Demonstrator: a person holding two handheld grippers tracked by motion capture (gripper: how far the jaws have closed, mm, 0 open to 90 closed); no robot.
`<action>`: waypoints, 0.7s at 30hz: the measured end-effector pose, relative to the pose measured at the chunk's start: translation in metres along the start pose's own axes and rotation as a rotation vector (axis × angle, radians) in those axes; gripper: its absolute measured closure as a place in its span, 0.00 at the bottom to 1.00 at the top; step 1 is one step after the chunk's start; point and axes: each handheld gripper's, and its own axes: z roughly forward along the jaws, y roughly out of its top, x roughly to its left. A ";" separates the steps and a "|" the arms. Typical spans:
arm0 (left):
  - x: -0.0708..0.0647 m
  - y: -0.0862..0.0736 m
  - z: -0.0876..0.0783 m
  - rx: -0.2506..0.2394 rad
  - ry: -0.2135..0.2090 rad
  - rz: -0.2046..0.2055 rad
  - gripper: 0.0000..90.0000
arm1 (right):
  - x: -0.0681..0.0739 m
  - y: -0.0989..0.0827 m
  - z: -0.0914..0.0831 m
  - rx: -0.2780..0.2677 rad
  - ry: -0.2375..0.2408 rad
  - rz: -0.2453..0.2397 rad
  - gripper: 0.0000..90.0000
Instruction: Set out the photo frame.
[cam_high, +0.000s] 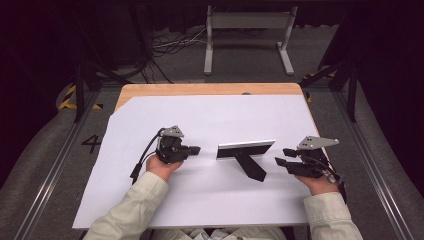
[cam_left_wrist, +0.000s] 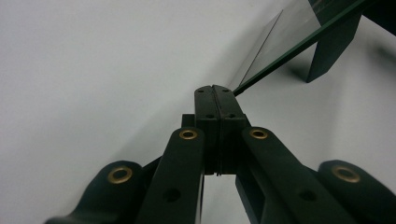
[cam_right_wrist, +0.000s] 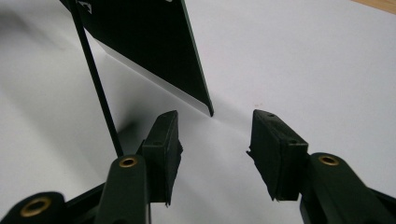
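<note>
Flanking the photo frame (cam_high: 245, 149) mid-picture, we've got left gripper (cam_high: 194, 150) fingers together, right gripper (cam_high: 282, 156) fingers apart; next, grab frame's edge.

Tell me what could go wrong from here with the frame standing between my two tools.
The picture frame stands only on its thin back leg, so a nudge could tip it. The left tool is shut, empty, with its tip beside the frame's edge. The right tool is open near the leg and could knock it.

Pale beige sleeves (cam_high: 135, 207); black hand-held gripper (cam_high: 196, 149) each hand, grey three-cornered top plates, brass rivets.
</note>
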 end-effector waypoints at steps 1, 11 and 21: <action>-0.001 0.001 0.001 -0.004 -0.004 -0.002 1.00 | 0.000 0.000 0.000 0.001 0.000 0.000 0.58; -0.003 0.007 0.019 -0.018 -0.028 -0.054 1.00 | 0.001 0.000 0.001 0.002 0.000 -0.002 0.58; -0.008 0.004 0.038 -0.036 0.072 0.051 1.00 | 0.001 0.000 0.001 0.000 -0.001 0.000 0.58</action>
